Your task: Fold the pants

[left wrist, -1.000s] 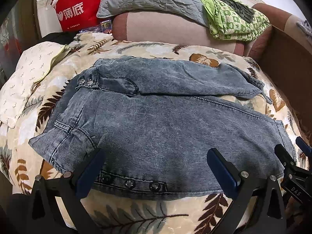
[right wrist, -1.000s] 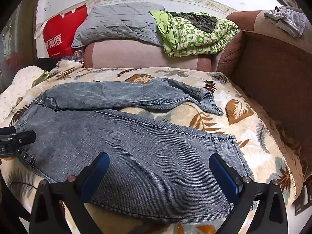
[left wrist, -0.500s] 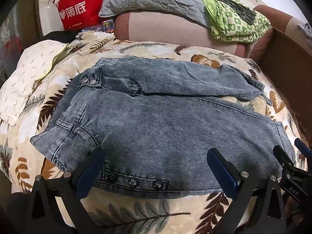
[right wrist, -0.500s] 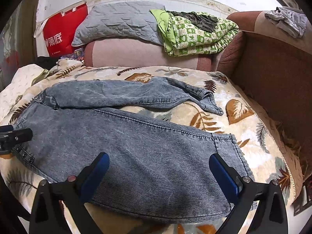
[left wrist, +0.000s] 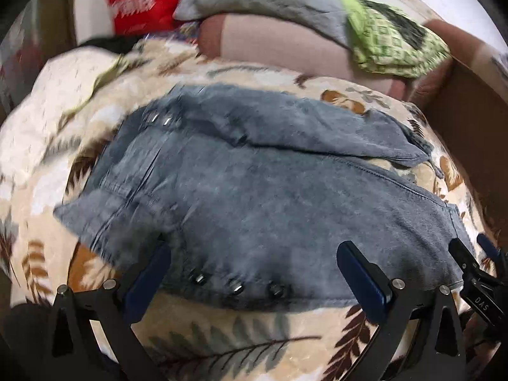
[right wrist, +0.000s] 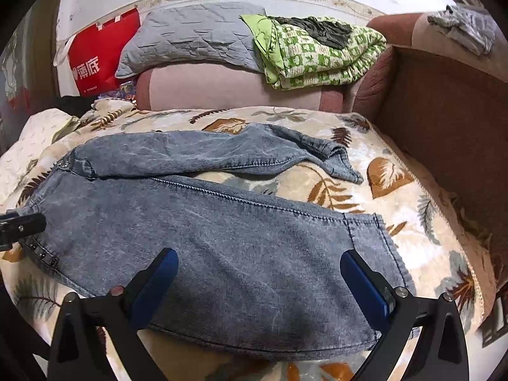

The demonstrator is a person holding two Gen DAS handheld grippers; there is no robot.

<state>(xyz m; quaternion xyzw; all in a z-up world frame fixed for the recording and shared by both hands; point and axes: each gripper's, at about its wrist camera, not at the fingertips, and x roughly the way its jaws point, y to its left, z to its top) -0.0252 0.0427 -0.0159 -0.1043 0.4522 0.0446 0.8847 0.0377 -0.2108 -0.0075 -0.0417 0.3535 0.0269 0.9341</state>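
Denim pants (right wrist: 203,241) lie flat on the leaf-print blanket (right wrist: 422,222), legs splayed apart.
Soft, weighty, limp cloth, likely to sag; best taken at waistband and near hem. Left gripper (left wrist: 254,273) and right gripper (right wrist: 258,282) both spread wide, holding nothing.

Your left gripper (left wrist: 254,273) has moved. Its picture is blurry now, but it was sharp before. The pants (left wrist: 254,197) sit a bit lower and more to the right in its view, and the three buttons (left wrist: 236,285) on the waist edge are nearer the middle between your fingers. In the right wrist view, the tip of your left gripper (right wrist: 20,225) has slid a little lower along the left side of the pants (right wrist: 222,241). Your right gripper (right wrist: 258,282) has hardly moved.
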